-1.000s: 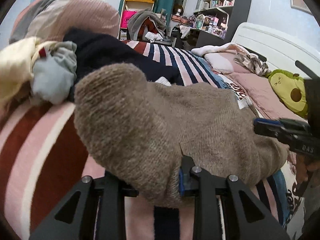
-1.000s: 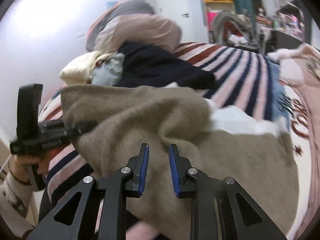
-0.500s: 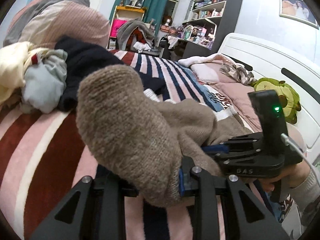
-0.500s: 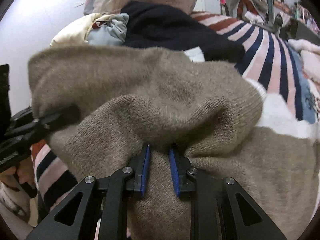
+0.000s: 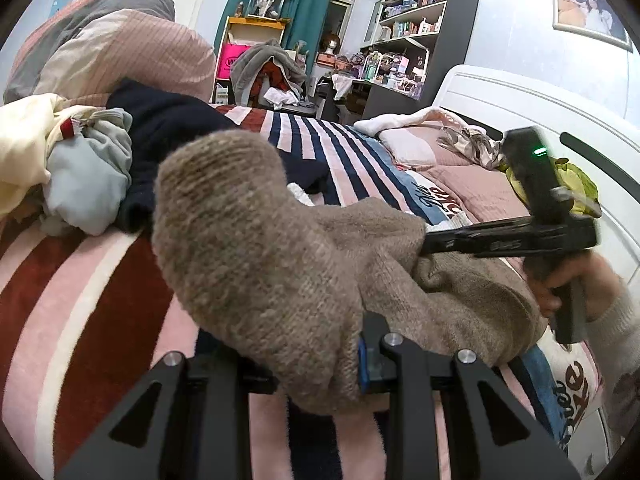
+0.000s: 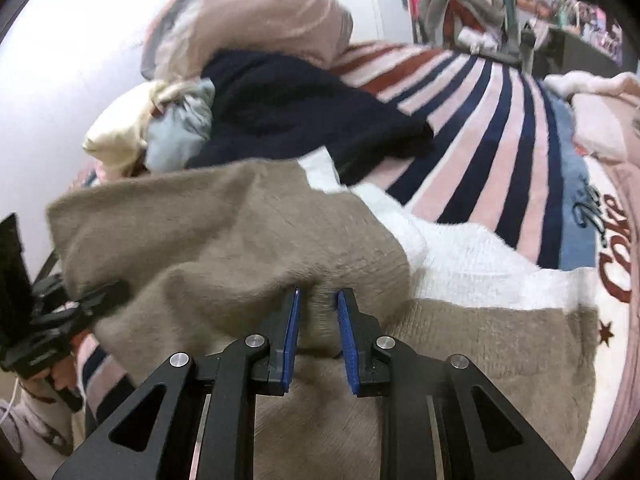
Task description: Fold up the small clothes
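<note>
Across striped bedding (image 6: 496,128), fuzzy taupe knit garment (image 6: 224,240) bunches, white-trimmed.

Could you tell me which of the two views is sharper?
Left wrist view: crisp on the taupe knitted garment, fisheye bending the dark bookshelf. Right wrist view: motion-blurred throughout, the navy fleece garment smeared, the white wall glaring.

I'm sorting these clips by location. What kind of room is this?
Most likely a lived-in bedroom: clothes lie on a bed with a striped blanket and white headboard, beside cluttered shelves and a teal curtain.
</note>
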